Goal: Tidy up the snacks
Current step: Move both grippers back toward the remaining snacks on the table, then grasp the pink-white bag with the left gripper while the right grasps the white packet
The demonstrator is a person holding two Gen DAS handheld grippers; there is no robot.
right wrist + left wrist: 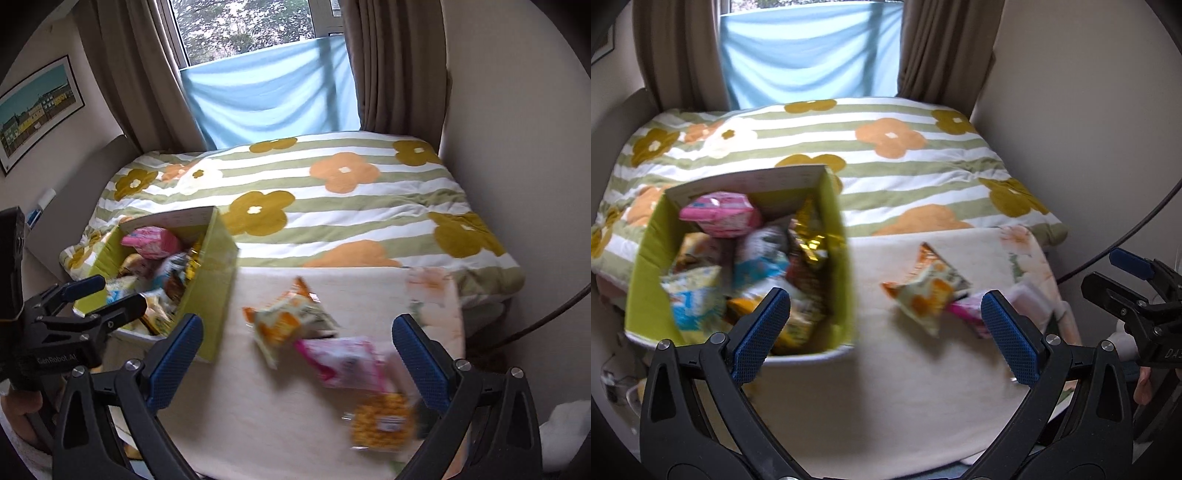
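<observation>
Both claws read wide open and hold nothing: my left gripper (884,332) hangs above the near edge of the green box (834,229), my right gripper (297,360) right of it. Box contents: mixed snack packets. Right of the box, on the cream cloth (258,413), lie an orange-and-white packet (284,325), a pink packet (343,362) and a yellow packet (382,422).

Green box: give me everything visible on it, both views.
The green box is an open-topped cardboard carton, yellow-green on its outer walls and flaps, with a pale printed far flap standing up. It sits upright on the cream cloth, its far end against the flowered quilt. Snack packets fill it, a pink packet on top. Neither gripper touches it.
</observation>
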